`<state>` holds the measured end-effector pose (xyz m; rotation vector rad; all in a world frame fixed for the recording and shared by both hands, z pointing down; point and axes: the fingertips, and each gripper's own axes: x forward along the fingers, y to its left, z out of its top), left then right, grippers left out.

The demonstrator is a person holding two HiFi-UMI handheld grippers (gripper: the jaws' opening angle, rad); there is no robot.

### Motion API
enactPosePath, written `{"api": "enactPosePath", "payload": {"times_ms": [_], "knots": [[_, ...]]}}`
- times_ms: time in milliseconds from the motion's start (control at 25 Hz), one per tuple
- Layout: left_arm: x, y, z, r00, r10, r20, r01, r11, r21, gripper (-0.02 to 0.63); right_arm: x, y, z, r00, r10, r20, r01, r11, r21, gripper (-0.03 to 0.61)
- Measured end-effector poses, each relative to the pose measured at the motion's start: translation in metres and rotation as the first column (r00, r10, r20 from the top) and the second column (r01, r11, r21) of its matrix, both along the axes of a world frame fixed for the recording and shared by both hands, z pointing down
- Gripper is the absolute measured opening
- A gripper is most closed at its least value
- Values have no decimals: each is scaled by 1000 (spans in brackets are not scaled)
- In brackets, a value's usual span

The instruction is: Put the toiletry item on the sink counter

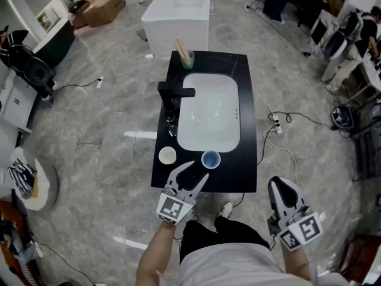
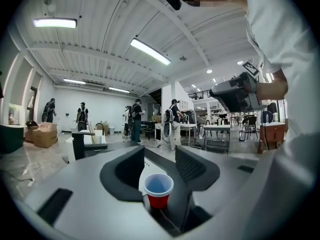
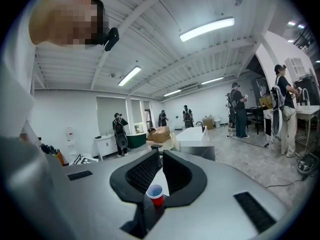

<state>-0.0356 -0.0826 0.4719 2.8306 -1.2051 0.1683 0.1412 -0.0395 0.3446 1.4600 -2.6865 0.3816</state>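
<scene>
A red cup with a blue inside [image 1: 211,159] stands upright on the black sink counter [image 1: 247,100], just in front of the white basin [image 1: 208,112]. My left gripper [image 1: 195,170] hovers over the counter's near edge. Its jaws stand apart with nothing between them, and the cup [image 2: 159,189] sits just beyond its tips [image 2: 160,156]. My right gripper [image 1: 275,182] hangs off the counter's near right corner with its jaws together and empty; the cup [image 3: 155,194] shows ahead of its tips [image 3: 161,156]. A white round dish [image 1: 167,155] lies left of the cup.
A black faucet [image 1: 175,92] stands at the basin's left. A green holder with toothbrushes [image 1: 186,57] is at the far edge. Behind the counter is a white tub [image 1: 178,14]. Cables [image 1: 280,124] run on the floor to the right. People stand farther off.
</scene>
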Motion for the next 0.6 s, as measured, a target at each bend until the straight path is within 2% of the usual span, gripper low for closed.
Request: {"api": "enactPosePath", "payload": {"times_ms": [240, 440, 600], "knots": [[-6, 12, -16, 999, -33, -12, 33, 999, 16, 137, 1, 5, -10, 1000, 1, 11, -2, 1000, 22, 51], [-5, 22, -31, 1000, -21, -3, 21, 999, 43, 67, 0, 7, -13, 1000, -6, 22, 5, 999, 33, 51], [-9, 23, -43, 1000, -24, -4, 24, 998, 58, 38, -1, 5, -19, 999, -8, 33, 6, 999, 49, 51]]}}
